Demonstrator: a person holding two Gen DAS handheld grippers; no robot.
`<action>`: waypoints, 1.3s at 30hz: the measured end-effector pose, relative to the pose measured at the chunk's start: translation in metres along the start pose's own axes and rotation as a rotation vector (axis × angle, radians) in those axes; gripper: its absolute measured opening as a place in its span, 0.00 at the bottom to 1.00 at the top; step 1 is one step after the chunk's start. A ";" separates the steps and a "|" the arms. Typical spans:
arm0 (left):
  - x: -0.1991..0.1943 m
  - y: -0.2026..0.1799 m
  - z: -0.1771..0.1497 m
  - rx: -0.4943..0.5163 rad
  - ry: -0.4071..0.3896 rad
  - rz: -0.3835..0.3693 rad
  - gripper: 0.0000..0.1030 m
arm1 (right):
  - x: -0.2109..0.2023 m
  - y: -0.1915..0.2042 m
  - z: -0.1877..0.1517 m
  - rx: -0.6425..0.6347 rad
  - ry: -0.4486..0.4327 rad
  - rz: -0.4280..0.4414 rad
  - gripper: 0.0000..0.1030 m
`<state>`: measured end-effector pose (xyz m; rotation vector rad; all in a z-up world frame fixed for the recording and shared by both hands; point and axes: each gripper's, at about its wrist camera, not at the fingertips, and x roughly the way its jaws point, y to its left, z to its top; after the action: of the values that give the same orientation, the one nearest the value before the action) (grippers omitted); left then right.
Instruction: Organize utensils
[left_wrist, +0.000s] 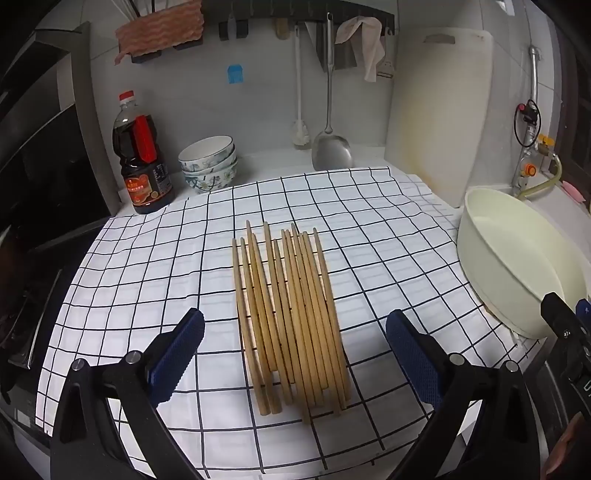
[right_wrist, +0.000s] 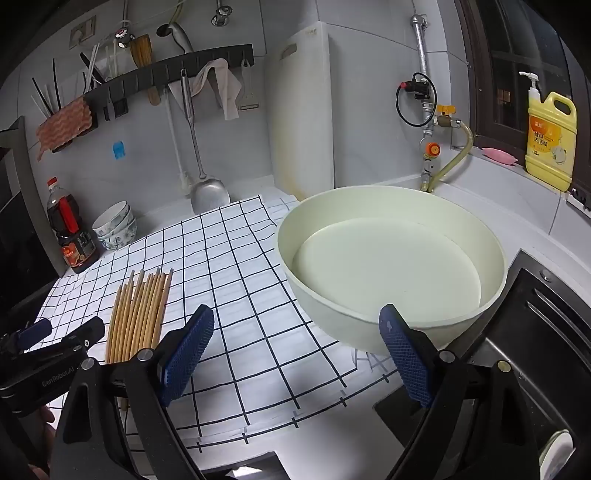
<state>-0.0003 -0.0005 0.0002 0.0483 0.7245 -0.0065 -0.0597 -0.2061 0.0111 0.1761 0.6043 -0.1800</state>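
Note:
Several wooden chopsticks (left_wrist: 291, 317) lie side by side in a loose row on the checked cloth (left_wrist: 147, 258). My left gripper (left_wrist: 295, 354) is open, hovering over their near ends, one blue pad on each side. The chopsticks also show in the right wrist view (right_wrist: 138, 314) at the lower left. My right gripper (right_wrist: 297, 350) is open and empty, in front of a cream round basin (right_wrist: 391, 269). The left gripper (right_wrist: 59, 338) shows at the left edge of the right wrist view.
A soy sauce bottle (left_wrist: 142, 158) and stacked bowls (left_wrist: 208, 164) stand at the back left. A steel spatula (left_wrist: 330, 147), a brush and a cloth hang from a wall rack. A white cutting board (left_wrist: 439, 110) leans at the back. The basin (left_wrist: 517, 258) sits right; a black sink (right_wrist: 535, 332) lies beyond it.

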 end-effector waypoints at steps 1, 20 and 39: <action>0.000 0.000 0.000 -0.001 0.000 0.002 0.94 | 0.000 0.000 0.000 0.000 0.002 -0.001 0.84; -0.003 -0.003 0.002 -0.005 -0.005 -0.003 0.94 | -0.001 0.000 0.000 -0.002 0.001 -0.002 0.84; 0.004 0.005 -0.004 -0.015 -0.027 -0.005 0.94 | -0.001 0.005 -0.003 -0.022 -0.006 -0.021 0.84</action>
<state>-0.0002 0.0045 -0.0052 0.0324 0.6979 -0.0062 -0.0610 -0.2002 0.0098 0.1483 0.6023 -0.1938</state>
